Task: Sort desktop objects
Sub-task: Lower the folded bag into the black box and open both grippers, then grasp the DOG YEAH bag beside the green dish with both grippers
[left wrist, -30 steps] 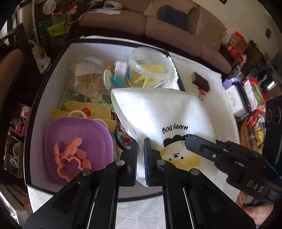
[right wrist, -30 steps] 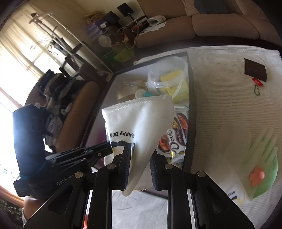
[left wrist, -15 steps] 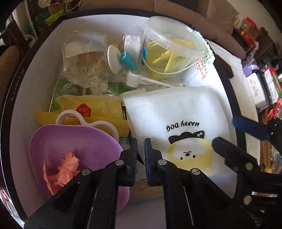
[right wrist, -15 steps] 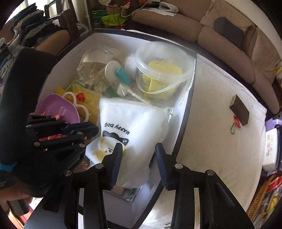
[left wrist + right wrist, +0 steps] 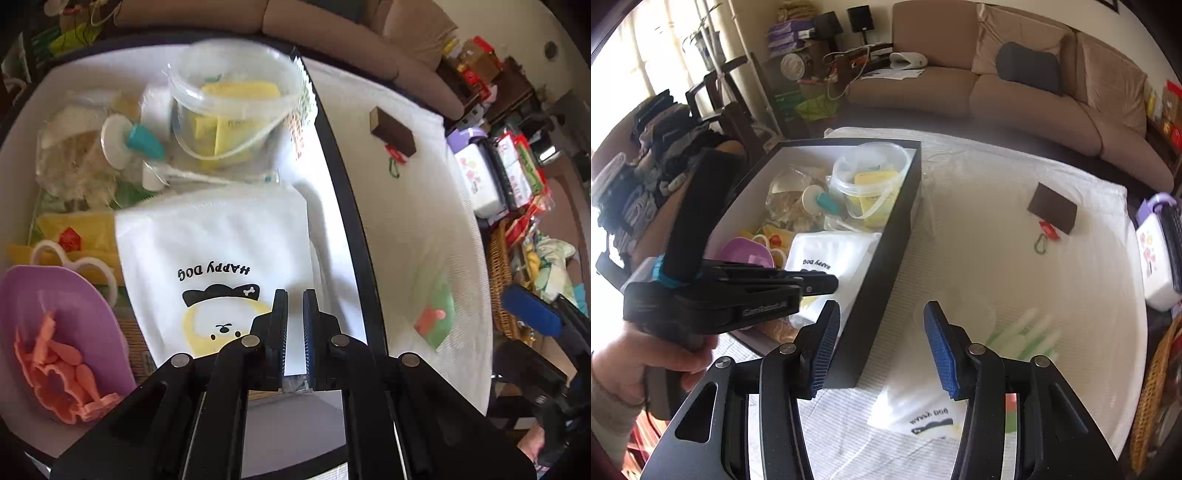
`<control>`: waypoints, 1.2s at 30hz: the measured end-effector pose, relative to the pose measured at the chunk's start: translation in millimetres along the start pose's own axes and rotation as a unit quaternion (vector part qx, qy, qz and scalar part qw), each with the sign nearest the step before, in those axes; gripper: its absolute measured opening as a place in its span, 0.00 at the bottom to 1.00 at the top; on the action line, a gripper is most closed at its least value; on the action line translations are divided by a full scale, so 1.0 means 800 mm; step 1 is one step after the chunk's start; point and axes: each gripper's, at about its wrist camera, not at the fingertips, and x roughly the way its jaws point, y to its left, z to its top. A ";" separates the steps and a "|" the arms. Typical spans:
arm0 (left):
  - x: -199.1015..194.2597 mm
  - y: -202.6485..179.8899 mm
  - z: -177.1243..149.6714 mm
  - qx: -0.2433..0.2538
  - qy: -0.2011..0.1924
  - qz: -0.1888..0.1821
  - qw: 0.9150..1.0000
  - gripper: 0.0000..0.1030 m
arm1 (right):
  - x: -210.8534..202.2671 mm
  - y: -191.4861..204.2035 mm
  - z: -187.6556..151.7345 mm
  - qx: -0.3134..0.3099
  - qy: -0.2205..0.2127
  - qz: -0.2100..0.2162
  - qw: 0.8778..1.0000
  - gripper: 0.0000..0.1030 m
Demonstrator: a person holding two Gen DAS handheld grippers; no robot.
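Observation:
A white "HAPPY DOG" bag (image 5: 218, 266) lies flat inside the black storage box (image 5: 343, 206), on the box's near right side; it also shows in the right wrist view (image 5: 831, 258). My left gripper (image 5: 294, 325) hovers over the bag's near edge, its jaws almost closed with a narrow gap and nothing between them. It also shows in the right wrist view (image 5: 827, 284). My right gripper (image 5: 879, 347) is open and empty above the white tablecloth, beside the box's near corner. A second "HAPPY DOG" bag (image 5: 923, 413) lies on the cloth under it.
The box holds a purple plate (image 5: 55, 325) with pink cutters, a clear tub (image 5: 236, 110) of yellow pieces and yellow packets. On the cloth are a brown wallet with keyring (image 5: 1052, 214) and a green plate (image 5: 439, 314). A wicker basket (image 5: 1156, 387) stands at right.
The bag was lowered into the box and both grippers let go of it. The right gripper opened wide and pulled back over the tablecloth. The left gripper shifted right along the bag's edge.

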 end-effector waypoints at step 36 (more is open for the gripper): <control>0.036 -0.103 -0.206 0.060 -0.135 0.062 0.987 0.53 | 0.086 -0.076 -0.074 -0.032 0.091 0.078 0.992 0.68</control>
